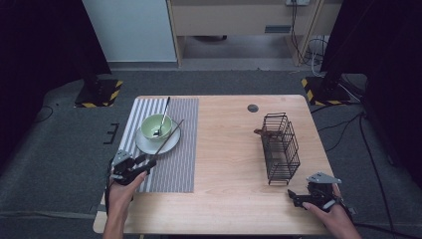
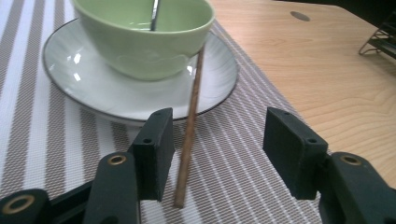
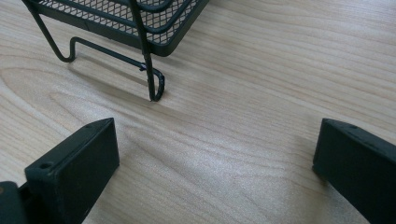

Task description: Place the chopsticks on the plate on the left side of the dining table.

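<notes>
Hovering at the near edge of the striped placemat, the left gripper has its 2 black jaws about half apart with a brown chopstick standing loose between them; the stick lies close beside the left pad, and whether it touches that pad I cannot tell; the right pad is well clear of it. The chopstick's far end leans on the rim of the white plate, against the side of the green bowl; its near end rests on the placemat. A metal spoon sits in the bowl. The right gripper rests low over the bare wooden table, jaws spread wide and holding nothing, just short of the black wire rack. No writing, label or brand can be read on anything here.
</notes>
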The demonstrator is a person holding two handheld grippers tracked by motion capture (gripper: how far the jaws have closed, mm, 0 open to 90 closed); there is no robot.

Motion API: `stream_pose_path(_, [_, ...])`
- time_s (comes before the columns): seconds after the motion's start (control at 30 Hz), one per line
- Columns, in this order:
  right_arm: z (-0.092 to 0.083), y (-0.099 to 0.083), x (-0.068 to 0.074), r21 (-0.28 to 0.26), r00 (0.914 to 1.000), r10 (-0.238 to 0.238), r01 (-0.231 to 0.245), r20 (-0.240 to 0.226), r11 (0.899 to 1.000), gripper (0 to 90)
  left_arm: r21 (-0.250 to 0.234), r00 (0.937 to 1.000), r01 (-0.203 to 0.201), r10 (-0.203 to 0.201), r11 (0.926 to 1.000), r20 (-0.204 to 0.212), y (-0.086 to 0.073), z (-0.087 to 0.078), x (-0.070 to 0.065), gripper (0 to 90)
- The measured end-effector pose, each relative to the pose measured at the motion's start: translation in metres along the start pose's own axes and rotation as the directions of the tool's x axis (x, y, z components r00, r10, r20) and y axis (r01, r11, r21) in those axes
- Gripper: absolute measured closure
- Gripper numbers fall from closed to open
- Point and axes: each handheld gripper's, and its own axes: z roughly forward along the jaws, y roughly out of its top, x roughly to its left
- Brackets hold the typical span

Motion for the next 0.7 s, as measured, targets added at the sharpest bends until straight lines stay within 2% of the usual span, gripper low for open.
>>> stream_pose_path(0.13, [0.0, 0.0, 0.0, 0.0, 1.0, 0.0, 0.0, 0.0, 1.0, 0.4, 0.011, 0.9987, -0.03, 0.029, 0.9995, 0.042, 0.005, 0.004, -0.018, 41.2])
stream_pose_path(0.2, [0.0, 0.0, 0.0, 0.0, 1.0, 0.001, -0.001, 0.0, 1.0, 0.4, 0.018, 0.9962, -0.061, 0.06, 0.998, 0.063, 0.009, 0.007, -0.029, 39.9])
stream_pose_path(0.27, [0.0, 0.0, 0.0, 0.0, 1.0, 0.001, -0.001, 0.0, 1.0, 0.4, 0.019, 0.9935, -0.076, 0.074, 0.9969, 0.087, 0.013, 0.01, -0.041, 38.9])
stream_pose_path(0.4, [0.0, 0.0, 0.0, 0.0, 1.0, 0.002, -0.002, 0.001, 1.0, 0.4, 0.027, 0.9837, -0.117, 0.112, 0.9928, 0.141, 0.023, 0.019, -0.064, 37.1])
stream_pose_path(0.5, [0.0, 0.0, 0.0, 0.0, 1.0, 0.003, -0.003, 0.001, 1.0, 0.4, 0.045, 0.9739, -0.158, 0.148, 0.9864, 0.172, 0.031, 0.027, -0.079, 35.8])
stream_pose_path(0.7, [0.0, 0.0, 0.0, 0.0, 1.0, 0.004, -0.004, 0.002, 1.0, 0.4, 0.063, 0.9592, -0.228, 0.213, 0.9717, 0.186, 0.05, 0.041, -0.104, 33.9])
